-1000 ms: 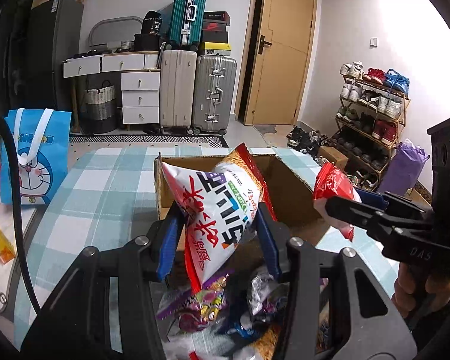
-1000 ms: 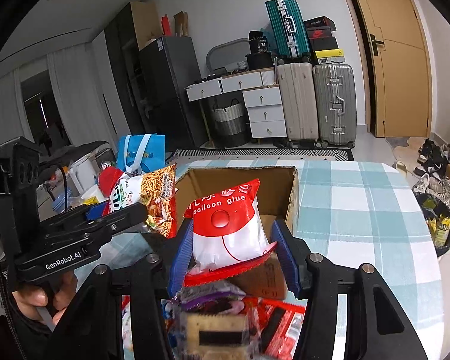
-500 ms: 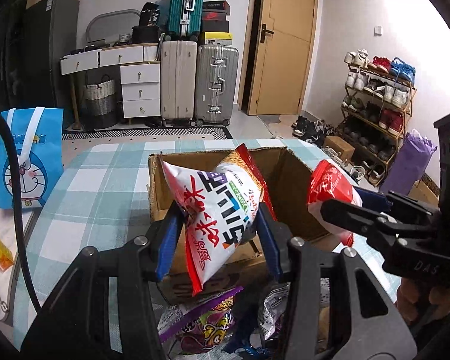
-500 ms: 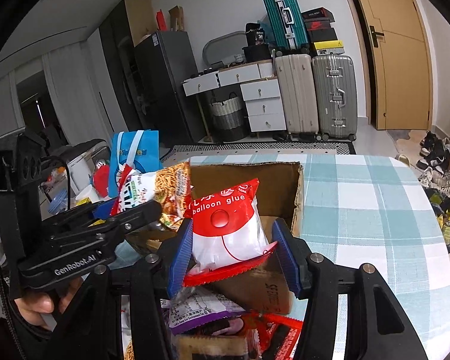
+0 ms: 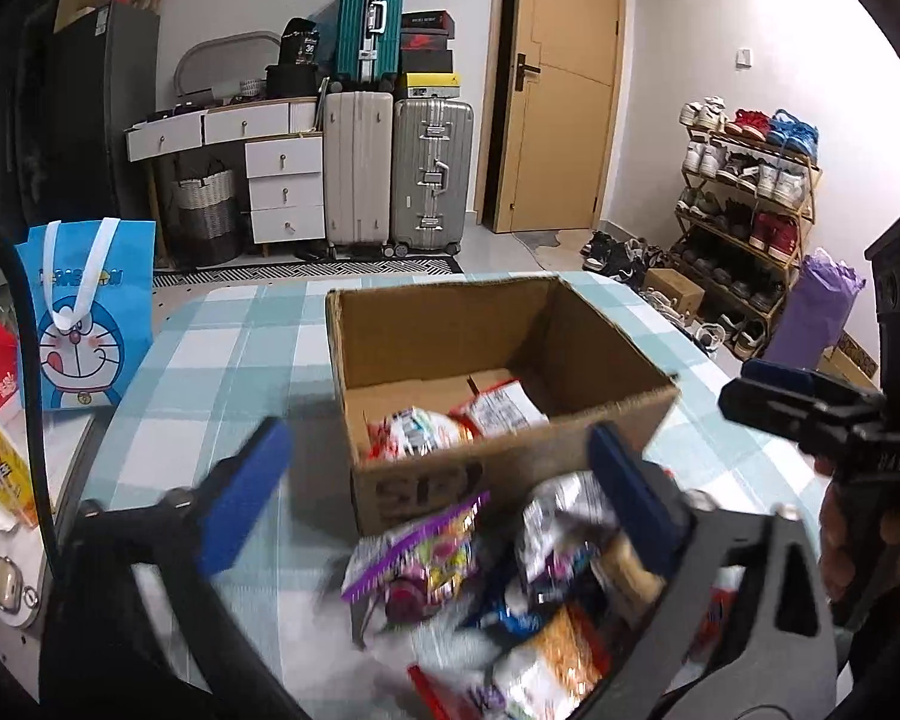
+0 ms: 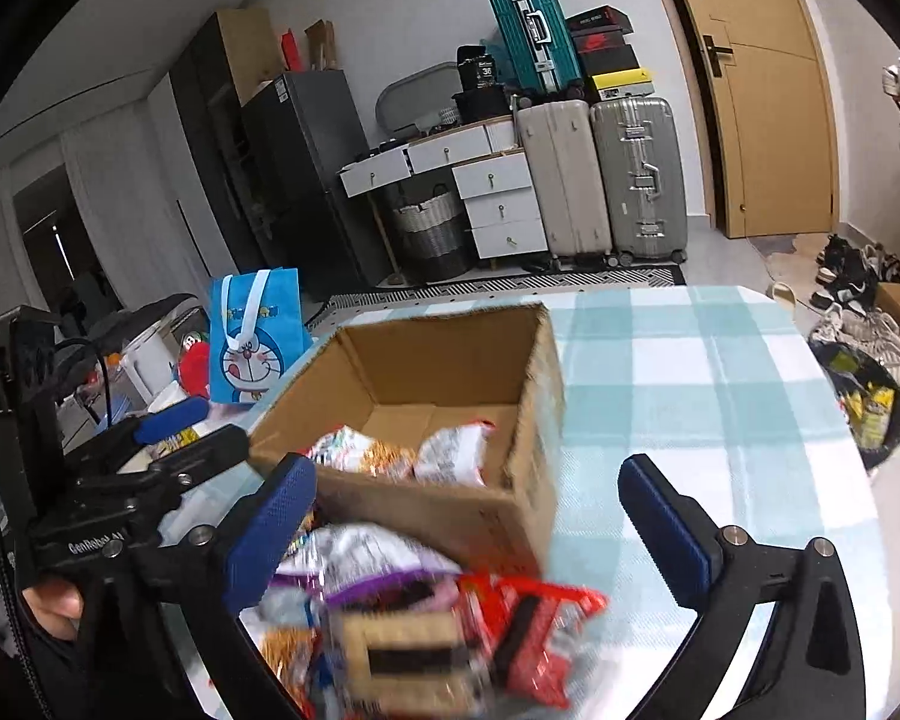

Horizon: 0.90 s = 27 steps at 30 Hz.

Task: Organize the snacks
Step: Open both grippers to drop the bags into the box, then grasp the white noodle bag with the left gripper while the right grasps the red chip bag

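Table: teal-and-white checked cloth; near edge cut off by the frame and by the gripper bodies.

Cardboard box: open-topped, standing on the cloth at mid-table; dark print on its near wall blurred, unreadable.

Heap of snack packets: loose on the cloth just in front of the box; purple, silver, orange and red wrappers, motion-blurred, overlapping, lower part cut off; labels illegible. From the right wrist view a red packet and a tan one with a dark bar show.

Two packets in the box: red-and-white noodle-type bag and a white bag with red edge, side by side on the box floor; near wall hides their lower edges.

Left gripper: blue pads spread wide, having just been opening; nothing between them.

Right gripper: likewise just opened wide, nothing clamped.

Blue cartoon-cat bag: upright at the table's left edge.
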Available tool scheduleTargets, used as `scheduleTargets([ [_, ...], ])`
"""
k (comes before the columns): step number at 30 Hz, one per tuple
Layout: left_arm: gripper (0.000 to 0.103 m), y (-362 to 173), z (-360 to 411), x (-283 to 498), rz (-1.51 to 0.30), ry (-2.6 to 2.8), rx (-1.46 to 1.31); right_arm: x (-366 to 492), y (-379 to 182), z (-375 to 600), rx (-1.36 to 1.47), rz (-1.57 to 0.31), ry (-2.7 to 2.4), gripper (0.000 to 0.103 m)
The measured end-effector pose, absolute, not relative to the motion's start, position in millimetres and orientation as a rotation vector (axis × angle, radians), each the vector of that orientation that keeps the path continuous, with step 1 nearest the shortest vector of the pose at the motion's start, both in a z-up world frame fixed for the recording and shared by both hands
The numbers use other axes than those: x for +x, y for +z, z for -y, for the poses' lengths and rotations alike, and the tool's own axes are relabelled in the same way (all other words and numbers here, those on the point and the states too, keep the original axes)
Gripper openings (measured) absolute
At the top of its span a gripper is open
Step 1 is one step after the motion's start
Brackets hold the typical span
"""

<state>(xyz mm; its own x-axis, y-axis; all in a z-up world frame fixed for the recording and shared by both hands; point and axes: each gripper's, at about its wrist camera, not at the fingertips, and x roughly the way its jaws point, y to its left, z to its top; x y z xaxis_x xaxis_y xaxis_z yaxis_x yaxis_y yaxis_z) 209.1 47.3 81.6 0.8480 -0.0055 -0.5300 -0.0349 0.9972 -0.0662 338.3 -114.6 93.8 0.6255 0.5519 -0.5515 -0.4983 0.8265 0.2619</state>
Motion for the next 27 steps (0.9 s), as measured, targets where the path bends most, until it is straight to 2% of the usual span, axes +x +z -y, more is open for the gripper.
scheduleTargets([
  [13, 0.102, 50.2, -36.0, 122.5, -0.604, 0.007, -0.044, 266.4, 78.3, 163.2, 0.102, -0.693, 0.524, 0.102],
  [27, 0.102, 14.6, -25.9, 99.8, -0.701, -0.021, -0.085, 232.4, 34.2, 136.9, -0.010, -0.827, 0.607, 0.103],
])
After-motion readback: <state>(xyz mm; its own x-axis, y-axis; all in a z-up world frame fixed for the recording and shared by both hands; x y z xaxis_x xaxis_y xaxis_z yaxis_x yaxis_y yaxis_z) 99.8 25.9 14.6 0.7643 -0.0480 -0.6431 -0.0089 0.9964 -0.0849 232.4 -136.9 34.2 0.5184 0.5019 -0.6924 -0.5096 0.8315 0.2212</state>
